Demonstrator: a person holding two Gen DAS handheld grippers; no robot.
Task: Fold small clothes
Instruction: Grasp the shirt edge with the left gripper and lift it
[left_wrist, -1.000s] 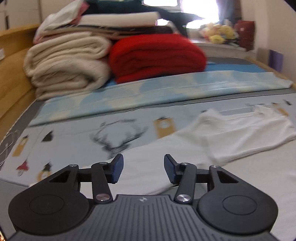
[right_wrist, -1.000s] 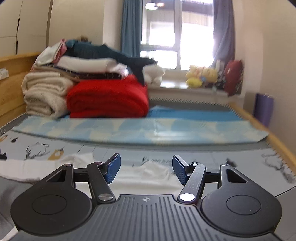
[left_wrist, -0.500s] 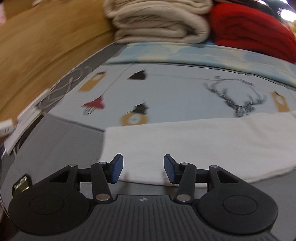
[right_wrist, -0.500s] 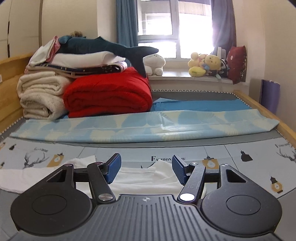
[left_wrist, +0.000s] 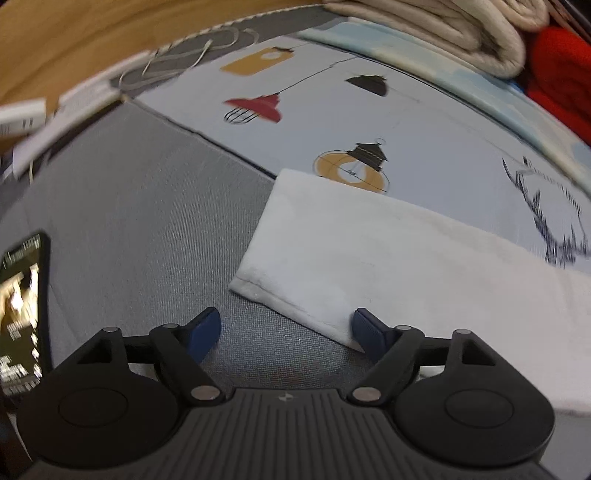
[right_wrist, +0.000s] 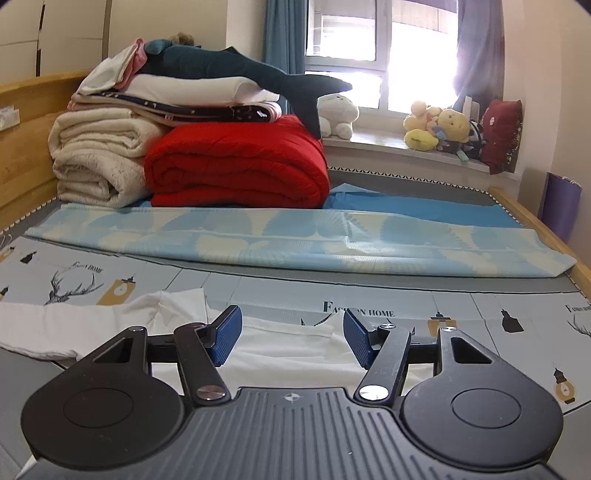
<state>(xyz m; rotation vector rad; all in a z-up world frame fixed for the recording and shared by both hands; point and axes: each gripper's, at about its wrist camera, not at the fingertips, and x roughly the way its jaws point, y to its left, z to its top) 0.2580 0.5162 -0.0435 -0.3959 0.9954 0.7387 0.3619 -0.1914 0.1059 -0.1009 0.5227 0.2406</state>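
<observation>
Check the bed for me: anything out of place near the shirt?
A phone with its screen lit lies on the grey mattress, left of the left gripper, apart from the white shirt. Loose cables trail by the wooden bed frame.

White garment flat on bed

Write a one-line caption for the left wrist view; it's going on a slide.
Open left gripper poised over the hemmed end of a white garment on the bed.
</observation>
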